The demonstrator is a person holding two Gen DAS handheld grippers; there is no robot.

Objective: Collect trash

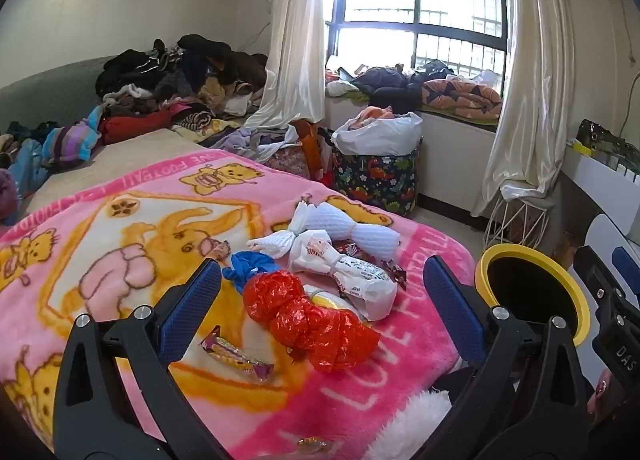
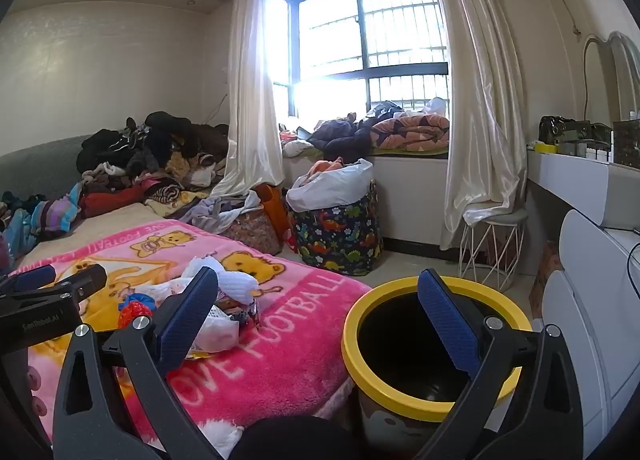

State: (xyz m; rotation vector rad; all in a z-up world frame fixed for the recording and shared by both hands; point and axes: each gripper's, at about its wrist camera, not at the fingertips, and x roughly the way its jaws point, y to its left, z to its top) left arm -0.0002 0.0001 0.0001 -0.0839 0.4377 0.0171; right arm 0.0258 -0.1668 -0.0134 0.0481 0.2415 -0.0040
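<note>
Left wrist view: the left gripper [image 1: 320, 296] hangs over a pink cartoon blanket [image 1: 120, 220] w/ fingers spread wide, nothing between them. Trash lies bunched just ahead: a crumpled red plastic bag [image 1: 308, 320], a blue scrap [image 1: 250, 266] touching it, two white foam-net sleeves [image 1: 352, 230], a printed white wrapper [image 1: 352, 276], plus a purple-and-yellow candy wrapper [image 1: 238, 356] set a little apart, near the left finger. The yellow-rimmed bin [image 1: 576, 296] stands off the blanket's edge, to the right. Right wrist view: the right gripper [image 2: 320, 320] is likewise wide open and empty, aimed between blanket edge and bin [image 2: 360, 324]; the bin's dark interior shows no trash as far as can be seen, though its bottom is partly hidden. Judging from this, collection looks barely begun: every visible piece remains on the bed, none gripped, approx. the whole pile left to move into the bin.
</note>
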